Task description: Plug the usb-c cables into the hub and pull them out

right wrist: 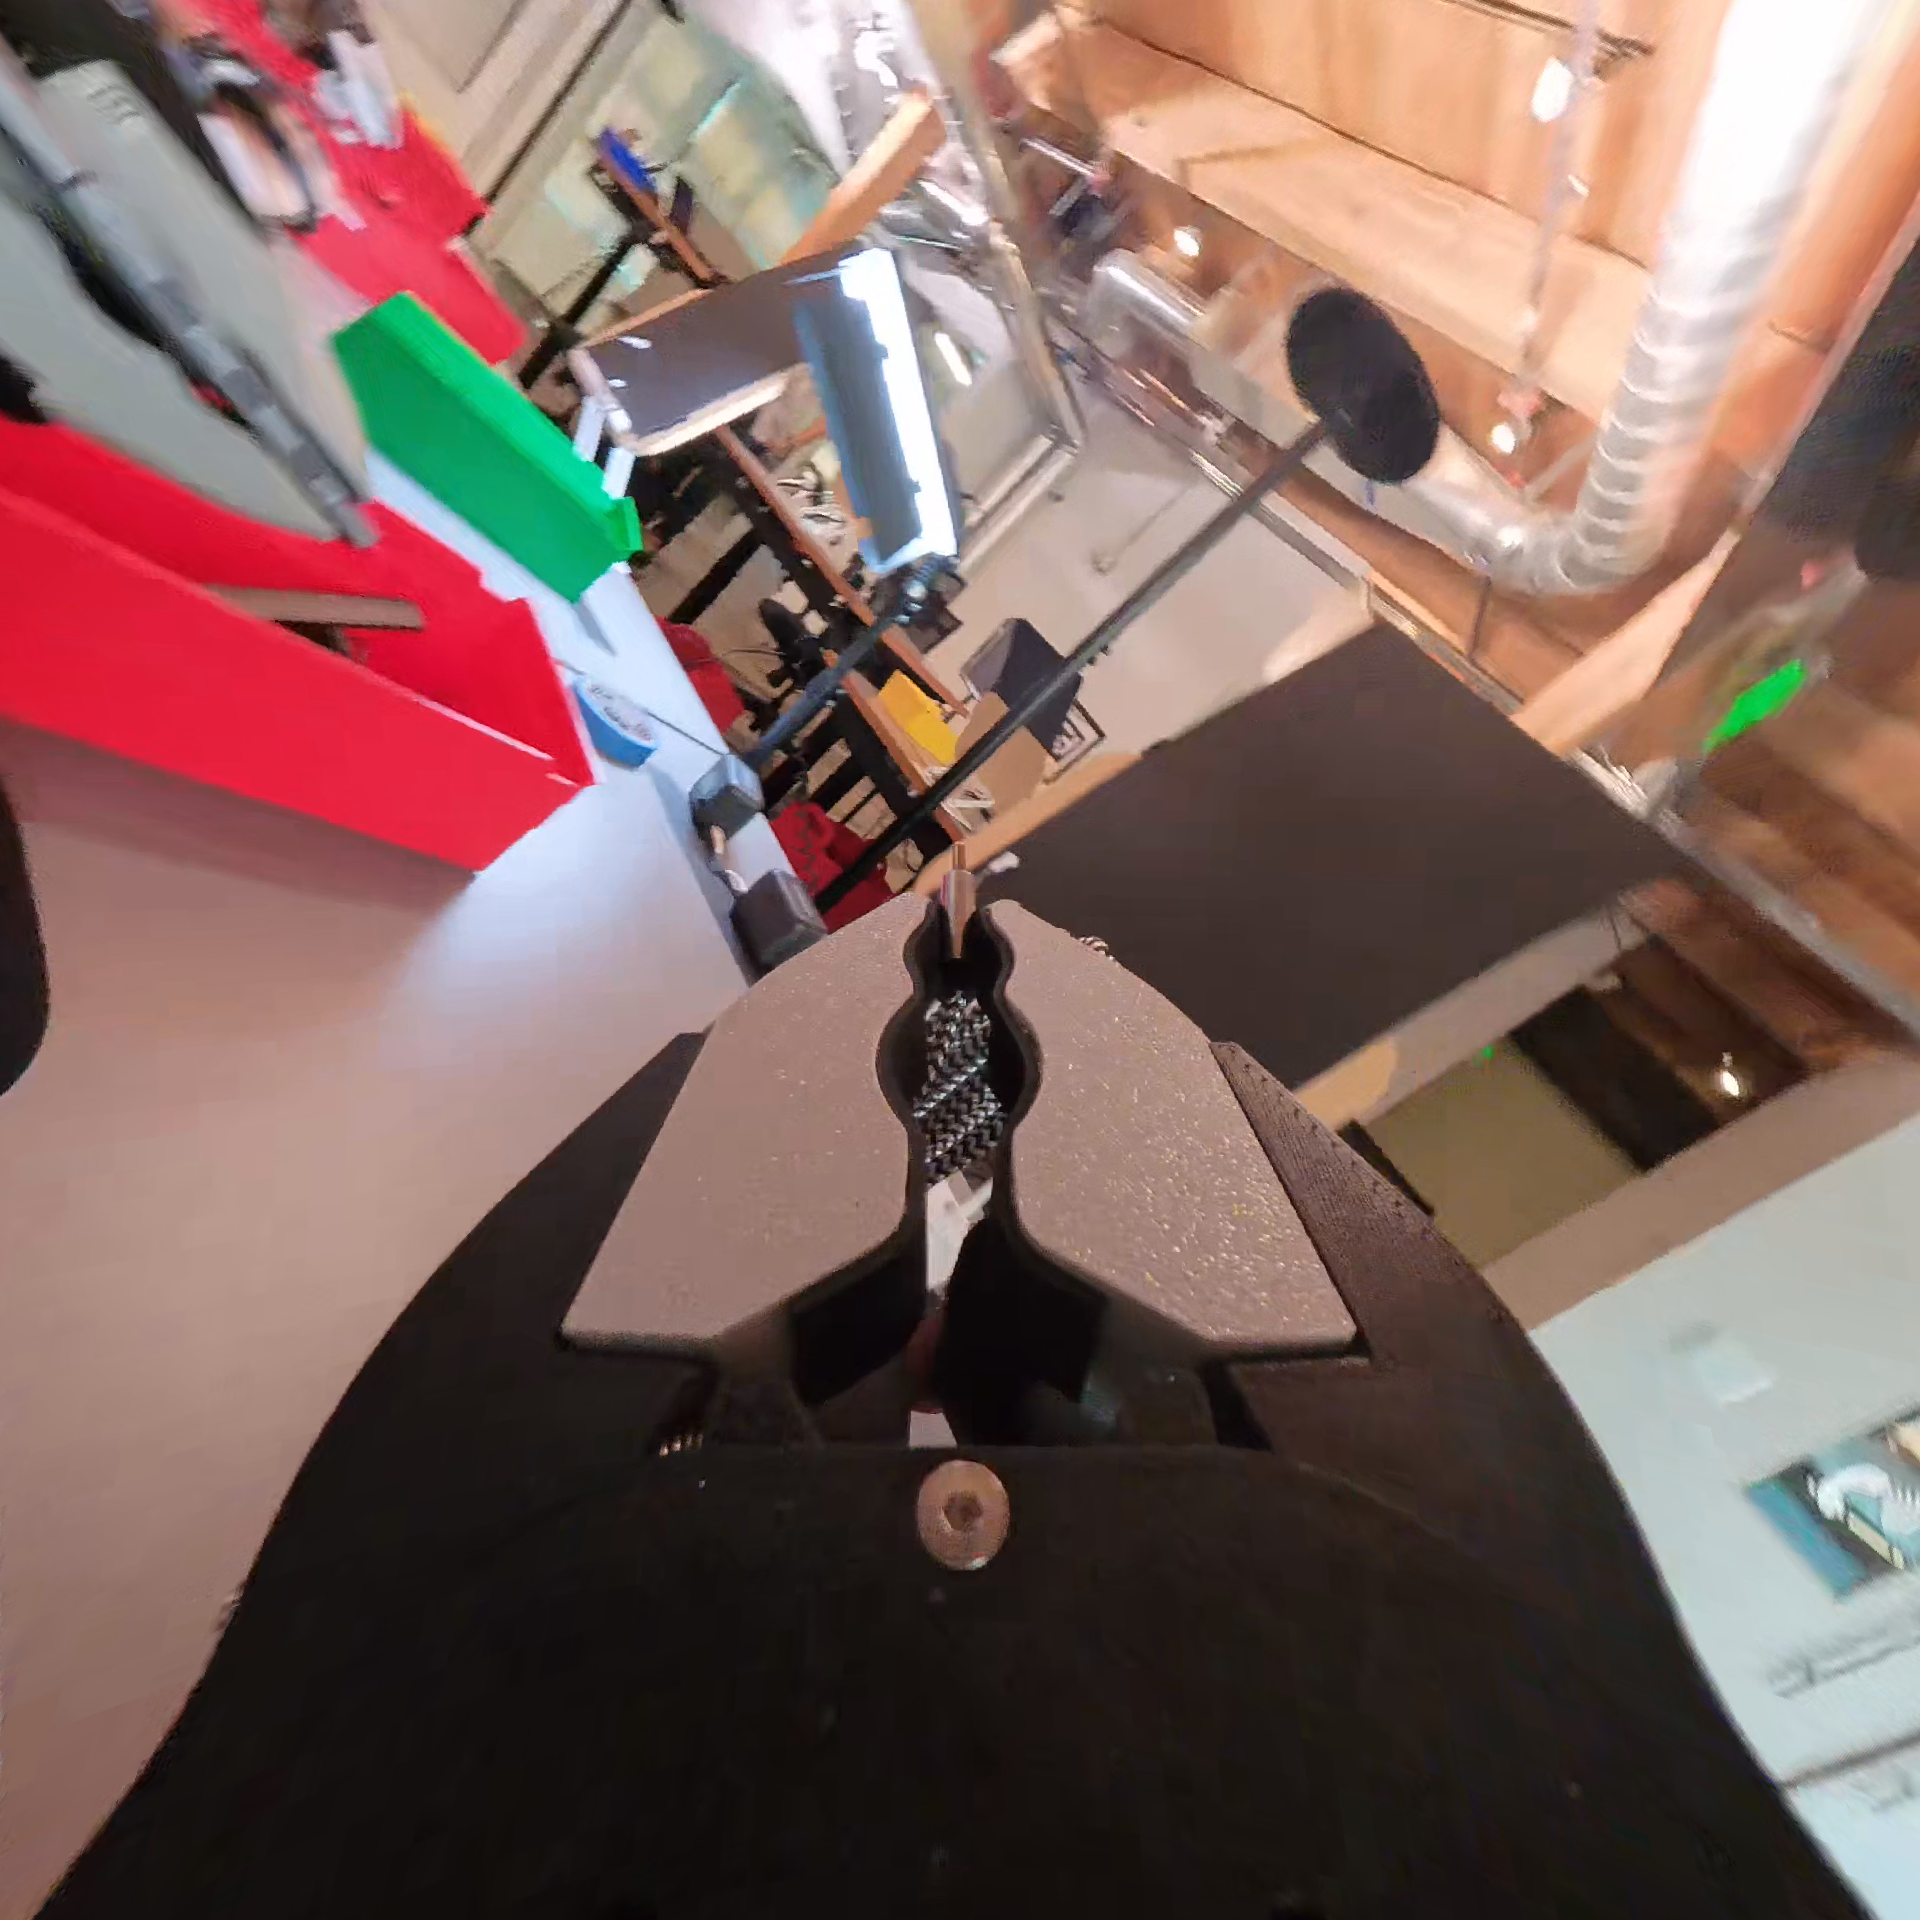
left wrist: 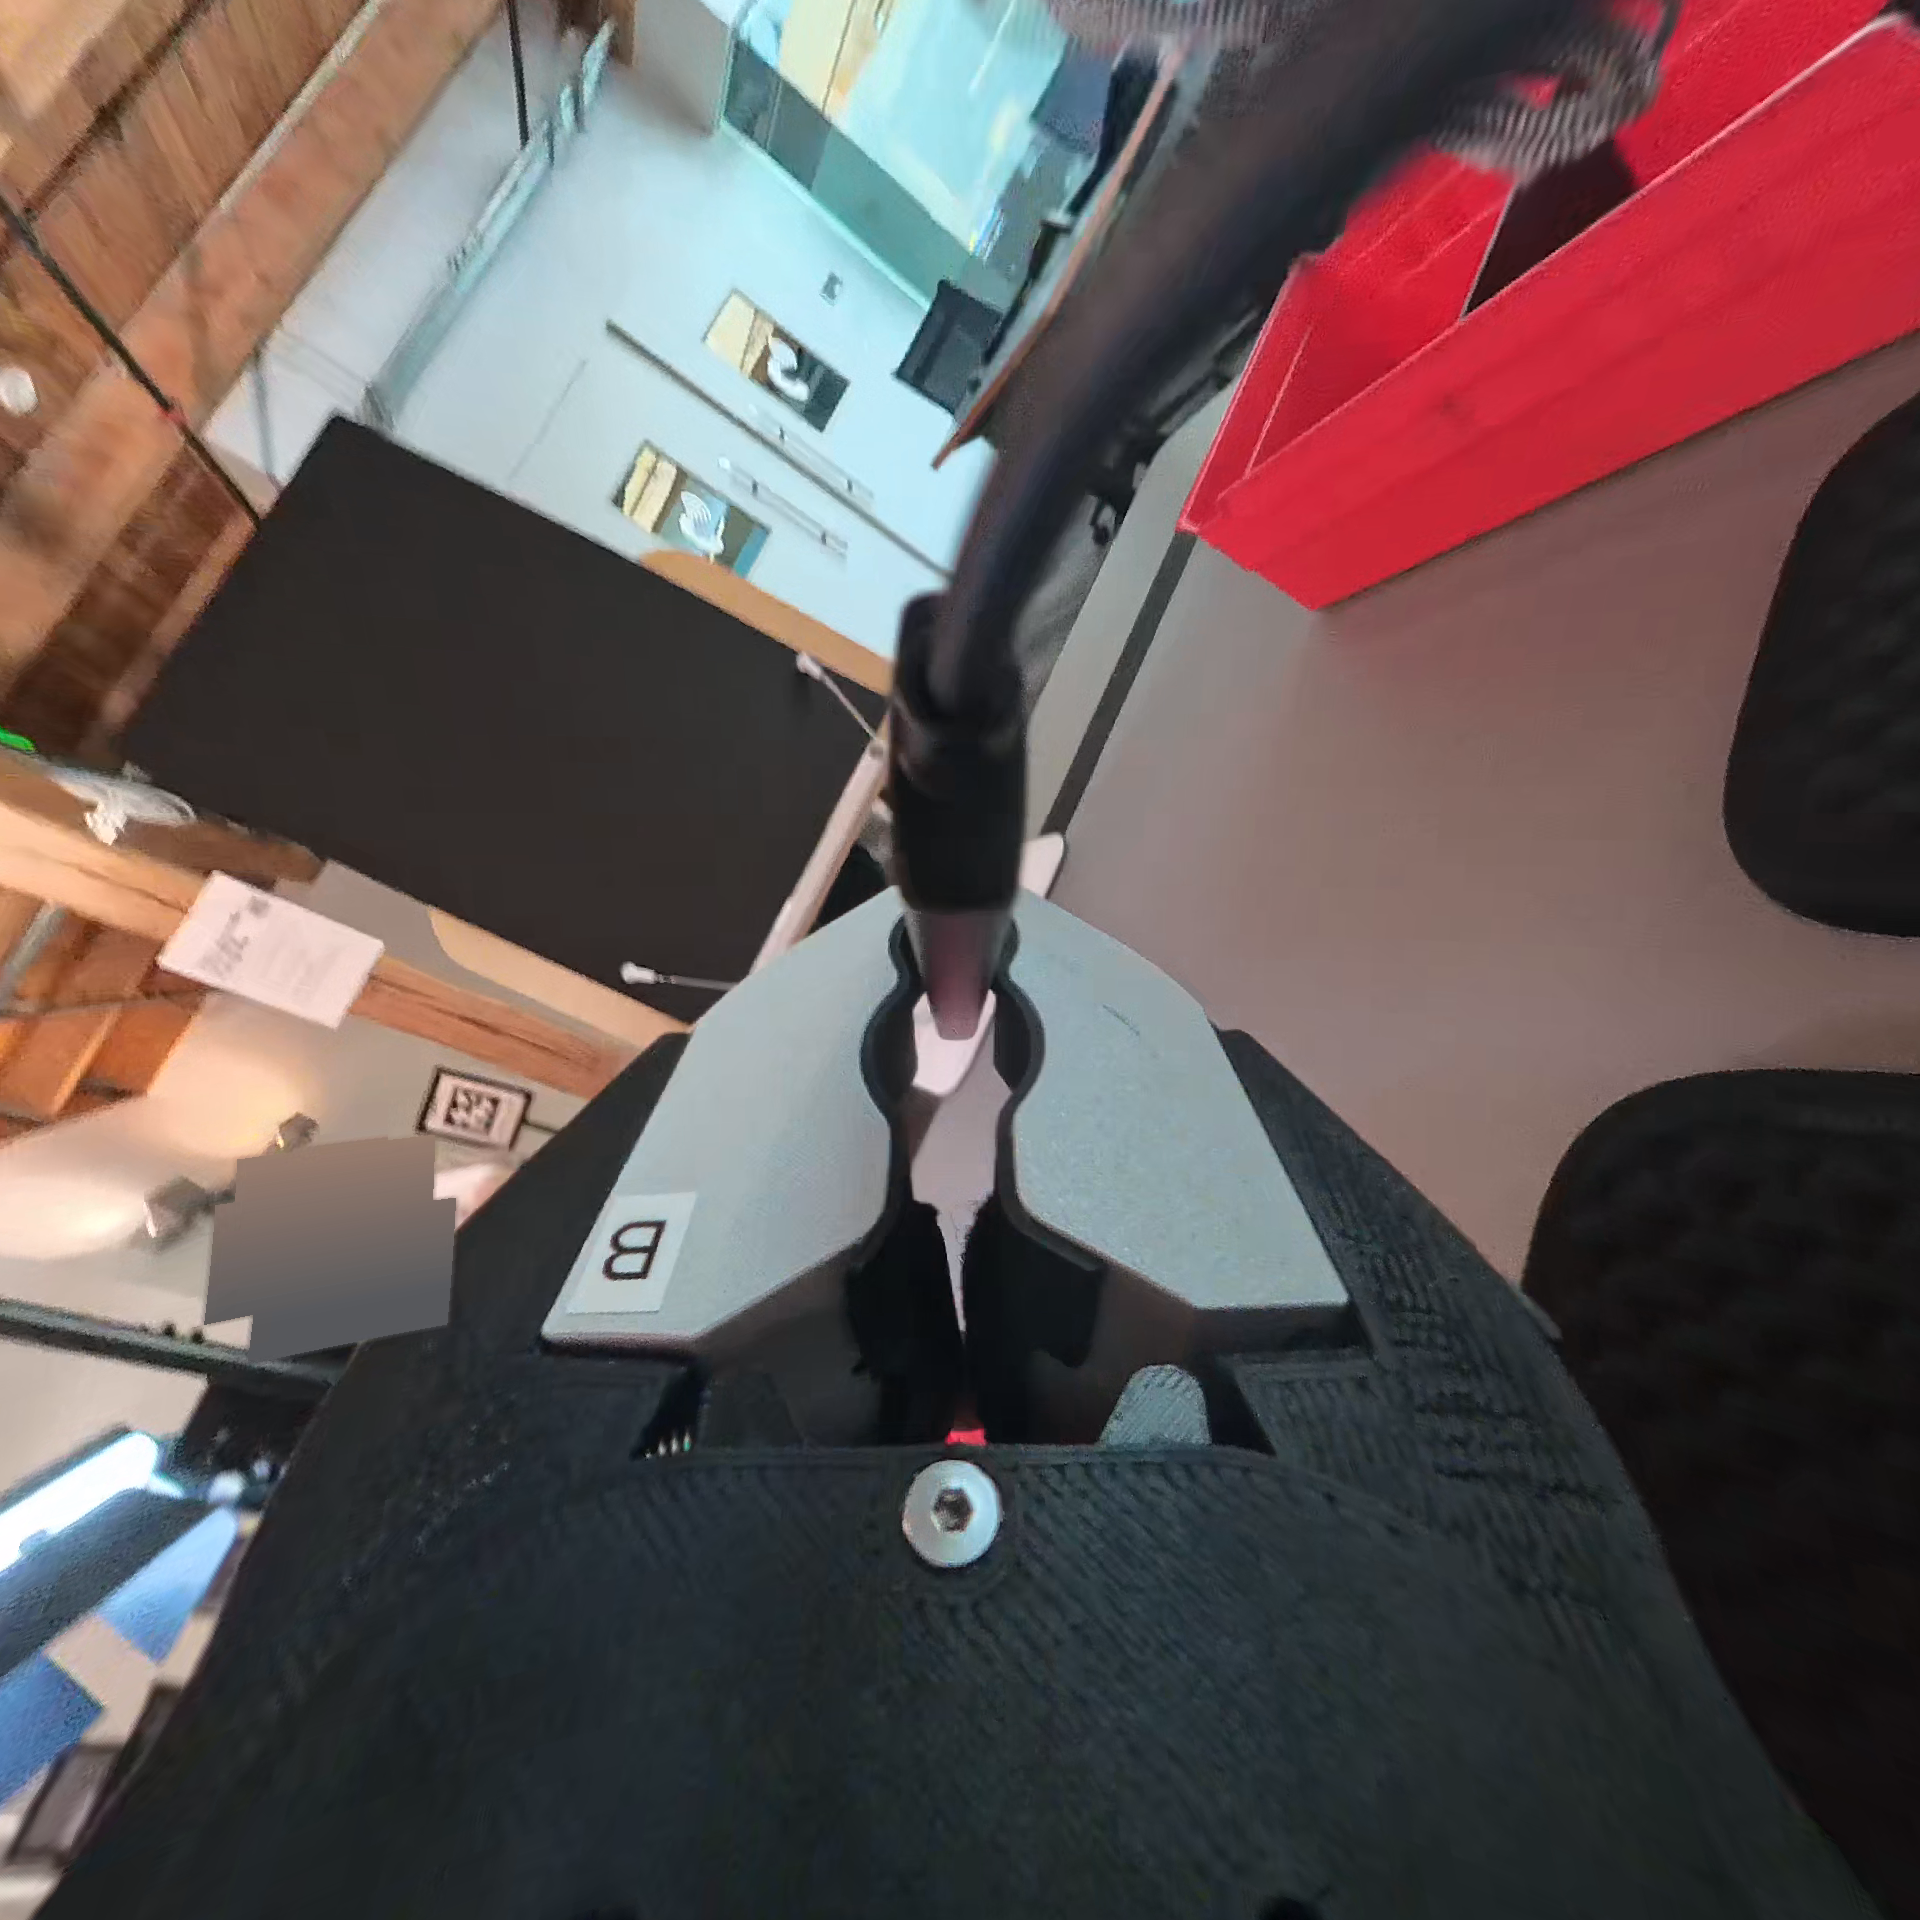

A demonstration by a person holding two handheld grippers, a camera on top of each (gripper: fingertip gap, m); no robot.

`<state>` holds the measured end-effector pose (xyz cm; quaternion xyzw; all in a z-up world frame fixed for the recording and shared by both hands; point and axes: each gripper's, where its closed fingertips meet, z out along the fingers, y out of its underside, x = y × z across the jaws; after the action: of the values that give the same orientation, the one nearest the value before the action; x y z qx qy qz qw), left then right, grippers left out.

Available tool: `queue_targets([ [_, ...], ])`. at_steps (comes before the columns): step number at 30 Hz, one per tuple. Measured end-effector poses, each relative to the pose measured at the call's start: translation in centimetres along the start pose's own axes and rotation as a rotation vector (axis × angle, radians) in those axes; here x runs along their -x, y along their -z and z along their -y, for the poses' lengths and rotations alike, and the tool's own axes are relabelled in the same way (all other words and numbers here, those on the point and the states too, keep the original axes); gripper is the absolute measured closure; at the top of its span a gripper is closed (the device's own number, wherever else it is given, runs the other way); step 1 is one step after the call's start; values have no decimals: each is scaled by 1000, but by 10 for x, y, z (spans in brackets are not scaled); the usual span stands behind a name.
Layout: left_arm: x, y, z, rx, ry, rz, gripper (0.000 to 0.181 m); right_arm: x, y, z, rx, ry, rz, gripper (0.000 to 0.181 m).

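Observation:
My left gripper (left wrist: 951, 935) is shut on a slim dark grey body (left wrist: 958, 971), seemingly the hub seen end-on. Its black collar (left wrist: 951, 790) and thick black cable (left wrist: 1091, 416) run up and away from the fingertips. A blurred braided cable (left wrist: 1558, 83) crosses the top right. My right gripper (right wrist: 956, 920) is shut on a black-and-white braided usb-c cable (right wrist: 956, 1081). Its metal plug (right wrist: 956, 888) sticks out just past the fingertips. Both grippers are held in the air, tilted. Neither view shows the other gripper.
Red bins (left wrist: 1558, 364) stand on the pale table (left wrist: 1351, 831), with black chair parts (left wrist: 1839, 675) at the right. In the right wrist view, red bins (right wrist: 260, 707) and a green bin (right wrist: 468, 457) sit on the table (right wrist: 260, 1039); black adapters (right wrist: 774, 914) lie at its edge. Tip to tip, the grippers are about 20 centimetres apart.

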<state>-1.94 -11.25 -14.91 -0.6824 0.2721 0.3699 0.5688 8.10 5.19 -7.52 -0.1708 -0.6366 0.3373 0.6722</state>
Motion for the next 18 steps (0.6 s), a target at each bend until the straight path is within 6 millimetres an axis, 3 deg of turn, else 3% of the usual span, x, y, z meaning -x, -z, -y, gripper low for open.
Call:
queue_targets([
  [5, 1, 3, -26, 101, -7, 41, 173, -62, 52, -35, 180, -77, -223, 176],
  [8, -2, 3, -38, 150, 4, 12, 173, -83, 85, -62, 308, -68, -342, 176],
  [10, 0, 2, -40, 156, 9, 20, 173, -77, 98, -72, 287, -12, -302, 176],
  [14, 6, 0, -37, 147, 10, 37, 173, -38, 113, -104, 228, 48, -14, 176],
  [18, 11, -3, -36, 164, 19, 53, 173, -11, 120, -139, 357, 82, 200, 175],
])
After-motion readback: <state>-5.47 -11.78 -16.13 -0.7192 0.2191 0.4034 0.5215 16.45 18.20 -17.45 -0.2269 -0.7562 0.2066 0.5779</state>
